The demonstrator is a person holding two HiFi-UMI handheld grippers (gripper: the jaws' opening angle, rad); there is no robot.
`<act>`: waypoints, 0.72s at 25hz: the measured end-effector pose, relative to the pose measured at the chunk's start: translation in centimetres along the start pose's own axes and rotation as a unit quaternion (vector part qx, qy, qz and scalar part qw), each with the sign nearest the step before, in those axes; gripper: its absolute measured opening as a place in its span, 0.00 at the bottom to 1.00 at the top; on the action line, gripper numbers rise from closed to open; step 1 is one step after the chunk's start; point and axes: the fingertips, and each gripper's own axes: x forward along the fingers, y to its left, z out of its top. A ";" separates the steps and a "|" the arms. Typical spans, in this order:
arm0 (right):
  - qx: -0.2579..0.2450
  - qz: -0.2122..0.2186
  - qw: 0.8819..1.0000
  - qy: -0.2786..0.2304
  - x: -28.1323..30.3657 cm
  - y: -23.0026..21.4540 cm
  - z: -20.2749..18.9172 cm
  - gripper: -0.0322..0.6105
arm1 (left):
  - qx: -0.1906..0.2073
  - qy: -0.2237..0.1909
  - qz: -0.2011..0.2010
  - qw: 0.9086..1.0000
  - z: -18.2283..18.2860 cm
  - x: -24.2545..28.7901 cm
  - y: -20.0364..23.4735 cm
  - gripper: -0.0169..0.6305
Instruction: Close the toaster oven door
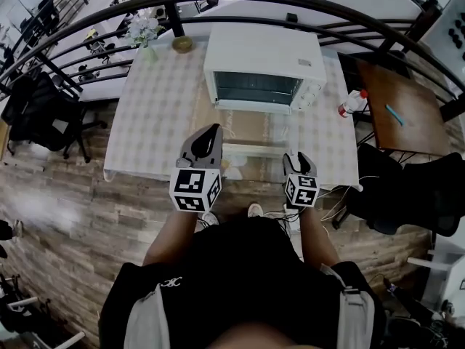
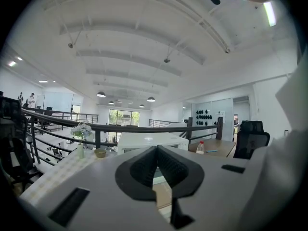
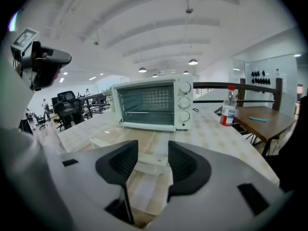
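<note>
Your two grippers hover at the near edge of the tabletop (image 1: 160, 107), with the job not yet begun. The white toaster oven (image 1: 261, 67) stands towards the far side of the tabletop, and its glass door (image 1: 251, 131) is folded down flat towards you. The oven's wire rack and interior are exposed.

The door's white handle (image 1: 253, 150) runs along its near edge, just ahead of your right gripper (image 1: 299, 158). That gripper's fingers are spread wide and pinch nothing; the handle shows in the gap between them, apparently untouched. The fingers of your left gripper (image 1: 211, 133) are pressed together at the tips and empty, and they point level over the door.

By the look of it, everything is left to do: reach the handle, swing the door up and press it shut. The glass is clear, so the tabletop shows through it. Three round knobs line the oven's right side.
</note>
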 end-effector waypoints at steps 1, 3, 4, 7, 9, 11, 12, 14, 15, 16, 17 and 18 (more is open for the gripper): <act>0.005 0.000 1.000 0.010 0.4 0.0 -0.8 0.35 | 0.000 0.001 0.000 1.000 0.0 0.0 0.1 0.05; 0.012 0.002 0.999 0.031 1.1 0.0 -2.4 0.37 | 0.001 0.001 0.001 1.000 0.0 0.1 0.2 0.05; 0.014 0.002 0.999 0.042 1.5 0.1 -3.3 0.38 | 0.002 0.002 0.001 1.000 -0.1 0.0 0.3 0.05; 0.020 -0.003 0.997 0.076 2.7 0.2 -5.9 0.39 | 0.005 0.003 0.004 1.000 -0.1 -0.2 0.6 0.05; 0.029 -0.012 0.996 0.088 3.7 0.0 -6.9 0.40 | 0.007 0.004 0.008 1.000 -0.1 -0.3 0.9 0.05; 0.045 -0.022 0.995 0.092 4.5 -0.3 -7.4 0.40 | 0.008 0.005 0.012 1.000 -0.1 -0.4 1.3 0.05; 0.053 -0.026 0.994 0.094 4.9 -0.4 -7.7 0.40 | 0.008 0.005 0.014 1.000 -0.1 -0.5 1.5 0.05; 0.062 -0.032 0.993 0.100 5.7 -0.7 -8.3 0.40 | 0.009 0.005 0.019 1.000 0.0 -0.7 1.9 0.05; 0.064 -0.035 0.992 0.103 6.0 -0.8 -8.6 0.40 | 0.009 0.005 0.021 1.000 0.0 -0.9 2.1 0.05; 0.068 -0.039 0.992 0.104 6.4 -0.9 -8.9 0.40 | 0.010 0.006 0.024 1.000 0.0 -1.0 2.3 0.05; 0.072 -0.044 0.991 0.102 6.7 -1.1 -8.9 0.40 | 0.011 0.006 0.026 1.000 0.0 -1.1 2.5 0.05; 0.077 -0.050 0.991 0.098 6.9 -1.3 -8.8 0.40 | 0.011 0.006 0.029 0.999 0.1 -1.2 2.7 0.05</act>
